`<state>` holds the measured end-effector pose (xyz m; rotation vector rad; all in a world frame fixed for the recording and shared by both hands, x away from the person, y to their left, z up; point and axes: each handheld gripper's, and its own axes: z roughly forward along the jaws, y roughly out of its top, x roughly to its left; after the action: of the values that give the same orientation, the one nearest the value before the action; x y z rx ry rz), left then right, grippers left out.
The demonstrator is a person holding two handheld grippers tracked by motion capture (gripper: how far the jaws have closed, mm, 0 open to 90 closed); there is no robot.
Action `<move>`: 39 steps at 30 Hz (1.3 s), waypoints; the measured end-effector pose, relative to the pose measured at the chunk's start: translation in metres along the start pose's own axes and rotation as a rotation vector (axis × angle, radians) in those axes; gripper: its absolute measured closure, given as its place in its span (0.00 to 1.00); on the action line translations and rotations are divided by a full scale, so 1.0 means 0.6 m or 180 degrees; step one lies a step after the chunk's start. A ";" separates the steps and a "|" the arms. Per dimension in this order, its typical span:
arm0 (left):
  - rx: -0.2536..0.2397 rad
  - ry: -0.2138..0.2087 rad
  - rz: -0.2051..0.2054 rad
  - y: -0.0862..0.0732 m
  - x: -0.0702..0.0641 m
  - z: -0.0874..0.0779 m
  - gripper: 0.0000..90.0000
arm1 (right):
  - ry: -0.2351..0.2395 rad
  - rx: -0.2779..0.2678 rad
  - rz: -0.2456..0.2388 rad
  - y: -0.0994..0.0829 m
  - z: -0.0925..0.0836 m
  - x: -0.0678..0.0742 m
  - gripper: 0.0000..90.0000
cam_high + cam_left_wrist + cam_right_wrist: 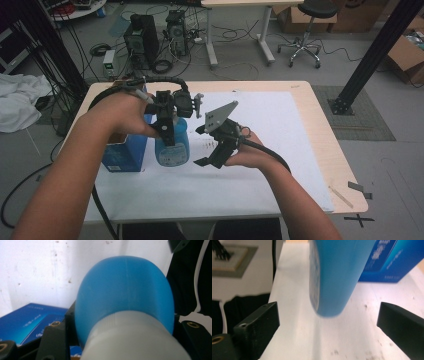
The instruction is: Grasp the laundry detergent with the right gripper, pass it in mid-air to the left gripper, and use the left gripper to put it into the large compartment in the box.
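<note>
My left gripper (168, 131) is shut on a blue bottle (172, 148) at its neck, gripping from above. In the left gripper view the blue shoulder (125, 292) and the white collar (135, 340) sit between the black jaws of the left gripper (125, 337). The bottle (337, 272) hangs slightly tilted, its base just above the white sheet. My right gripper (202, 146) stands open just to the right of the bottle, at the level of its lower half. In the right gripper view the right gripper (327, 322) has both jaws wide apart, clear of the bottle's base.
A blue box (125, 152) stands right behind the bottle on the left; the box (392, 260) is also in the right gripper view. A white sheet (280, 150) covers most of the wooden table (320, 115). Small dark specks (206, 145) lie on the sheet.
</note>
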<state>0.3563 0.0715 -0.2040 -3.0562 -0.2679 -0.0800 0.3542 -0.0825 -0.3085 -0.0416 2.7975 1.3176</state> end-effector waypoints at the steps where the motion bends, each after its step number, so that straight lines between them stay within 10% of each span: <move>1: 0.0029 -0.0002 -0.0053 -0.002 0.004 -0.009 0.43 | 0.0023 0.0155 -0.0005 0.002 -0.003 -0.003 0.00; 14: 0.0096 -0.0157 -0.0675 -0.034 0.039 -0.057 0.43 | 0.0068 0.0887 -0.0086 0.011 -0.044 -0.014 0.00; 21: 0.0048 -0.0249 -0.1403 -0.082 0.070 -0.105 0.43 | 0.0085 0.1457 -0.0115 0.004 -0.073 -0.009 0.00; 34: 0.0073 -0.0216 -0.2542 -0.154 0.112 -0.150 0.43 | 0.0142 0.1906 -0.0209 -0.019 -0.081 0.002 0.00; 39: 0.0015 -0.0284 -0.3229 -0.197 0.130 -0.162 0.43 | 0.0142 0.1994 -0.0218 -0.026 -0.087 0.003 0.00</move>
<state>0.4081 0.1932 -0.0945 -2.5713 -1.7428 0.0071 0.3516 -0.1325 -0.2875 -0.1395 3.0701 0.3879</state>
